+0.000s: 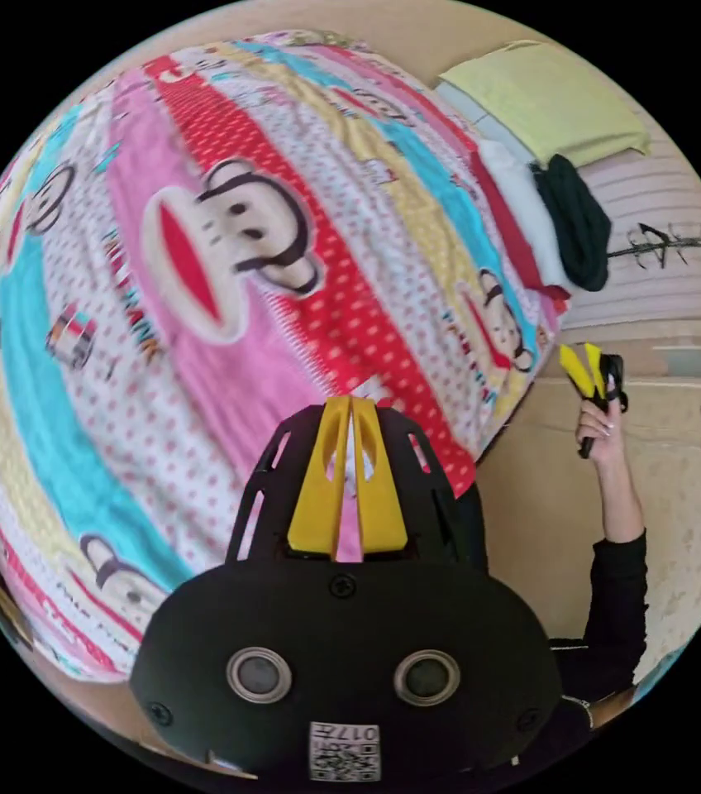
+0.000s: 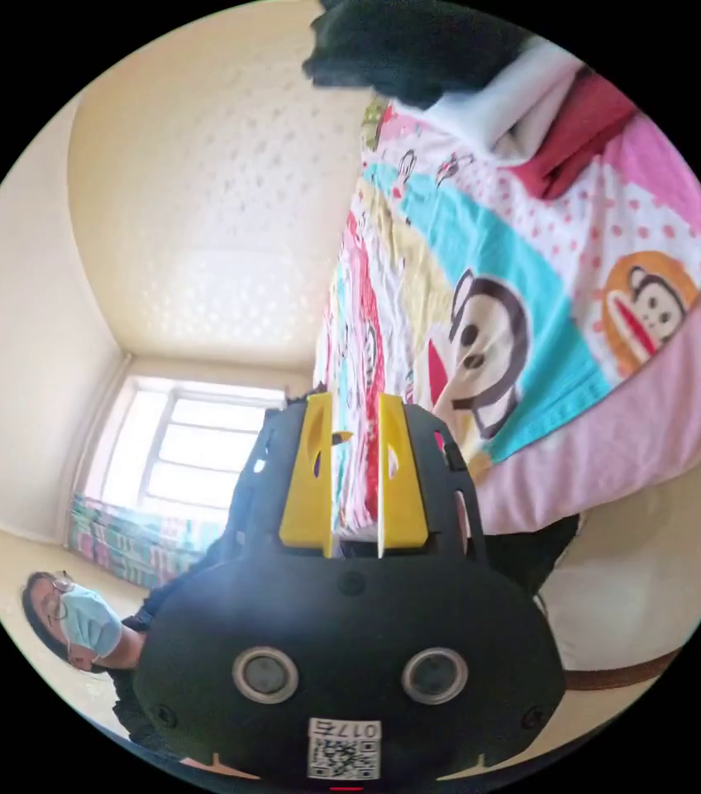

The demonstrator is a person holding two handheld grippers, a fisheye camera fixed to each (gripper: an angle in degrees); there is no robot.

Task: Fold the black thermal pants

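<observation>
Left gripper view: the left gripper hangs over the cartoon-monkey bedspread, yellow jaws pressed together on nothing. The black thermal pants lie bunched at the bed's far end, against white and red clothes, beside a yellow-green pillow. A hand holds the right gripper off the bed's edge.

Right gripper view: the right gripper has its jaws parted, empty. The pants sit atop the clothes at the bedspread's end.
</observation>
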